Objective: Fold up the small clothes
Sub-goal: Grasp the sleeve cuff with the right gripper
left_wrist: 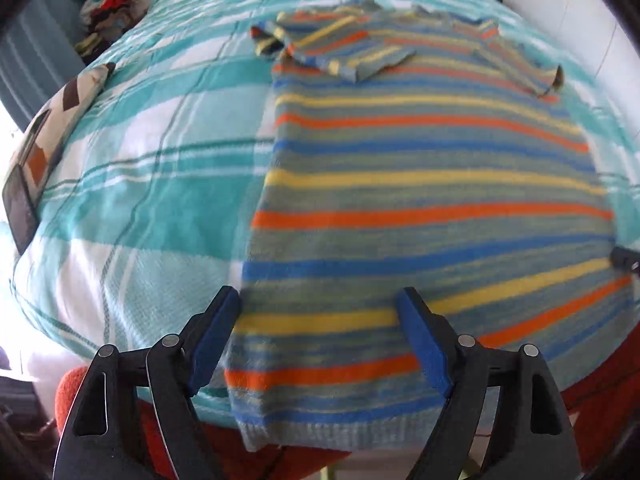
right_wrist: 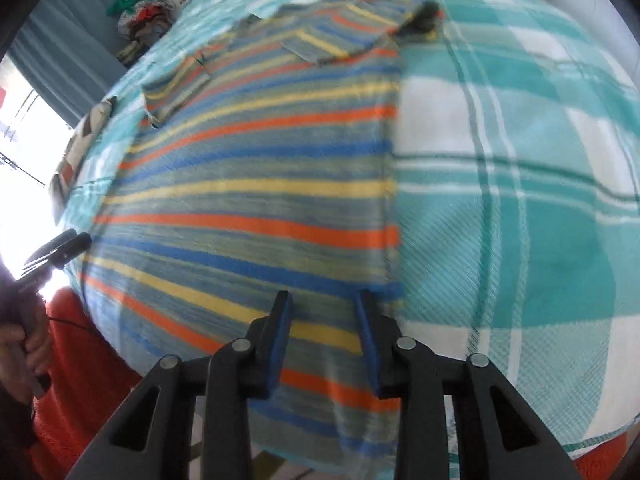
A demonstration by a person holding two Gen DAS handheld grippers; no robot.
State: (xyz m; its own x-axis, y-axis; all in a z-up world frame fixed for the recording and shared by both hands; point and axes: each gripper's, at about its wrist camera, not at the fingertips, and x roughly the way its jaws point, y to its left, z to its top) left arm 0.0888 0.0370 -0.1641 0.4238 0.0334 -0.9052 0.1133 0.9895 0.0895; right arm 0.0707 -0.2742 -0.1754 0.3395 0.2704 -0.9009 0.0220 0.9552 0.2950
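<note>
Lying flat: the striped sweater [left_wrist: 420, 200] is spread on the bed [left_wrist: 140, 200] over a teal plaid blanket, hem toward the near edge and collar far away, presumably laid out so it can be folded in straight lines.
Sleeves: both look turned in across the chest, the left sleeve [left_wrist: 352, 60] crossing the upper body; I judge the side folds are under way and the lengthwise fold is yet to be done.
Left gripper: left gripper [left_wrist: 320, 312] hovers with its blue pads wide apart over the hem's left corner, holding nothing.
Right gripper: right gripper [right_wrist: 325, 304] has its pads parted more narrowly above the hem near the sweater's right side edge, also with nothing between them.
Why placed so: one gripper near each bottom corner suggests a paired lift of the hem toward the collar.
Edges: the hem hangs slightly over the near bed edge, which should make it easy to pinch.
Open room: bare blanket lies to the left and right of the sweater; a patterned pillow [left_wrist: 52, 132] sits well apart at the left, and a pile of clothes [left_wrist: 108, 4] stands beyond the far corner.
</note>
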